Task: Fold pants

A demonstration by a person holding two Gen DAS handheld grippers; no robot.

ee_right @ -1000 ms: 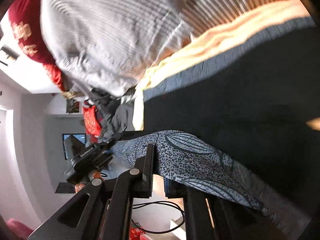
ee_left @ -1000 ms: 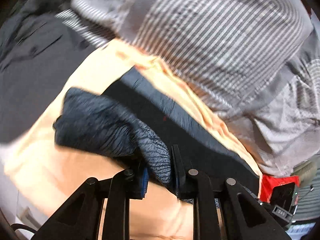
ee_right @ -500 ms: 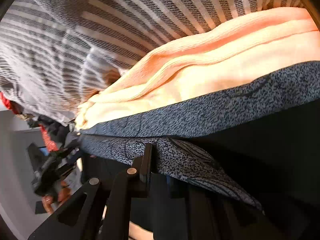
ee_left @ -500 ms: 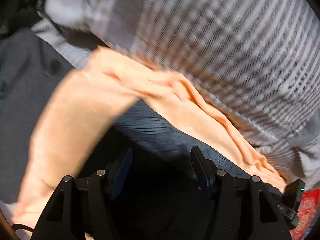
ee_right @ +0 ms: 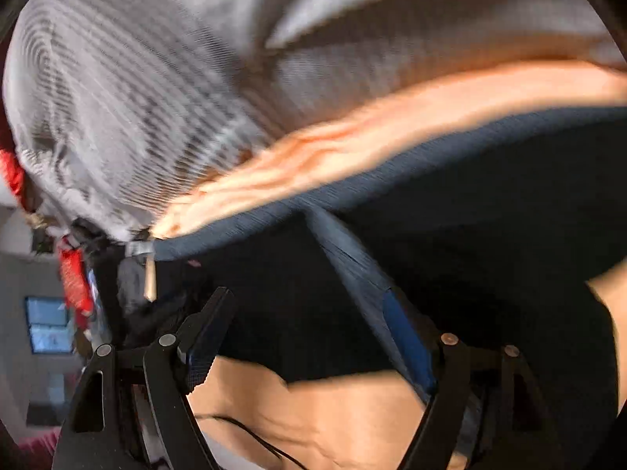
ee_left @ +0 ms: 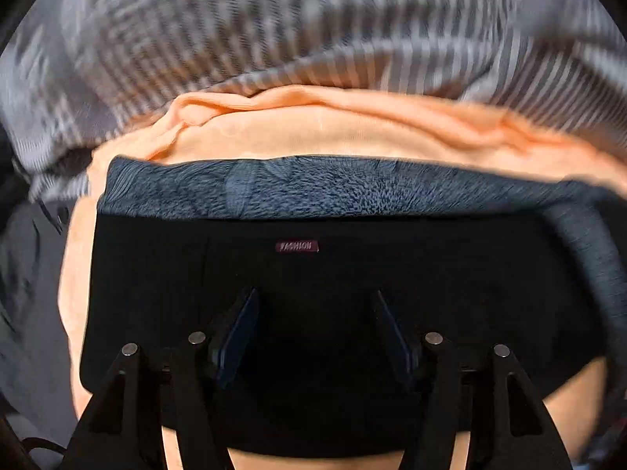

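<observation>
Both grippers released. My left gripper (ee_left: 315, 321) has just been opening; fingers spread, pointing down at the black pants (ee_left: 313, 352), pads not pinching anything I can see. Right gripper (ee_right: 309, 333) also just opened wide; a patterned strip of the pants runs up along its right finger (ee_right: 407, 337), touching or just lying over it, can't tell.

Pants lie folded on the peach sheet (ee_left: 333, 133). Far edge is a patterned blue band (ee_left: 313, 192), running straight left to right, small red label (ee_left: 296, 246) just near of it. Sheet shows bare left, far and near of the pants. Striped duvet (ee_left: 313, 27) bunched just beyond the sheet's far edge. Right view heavily blurred.
</observation>
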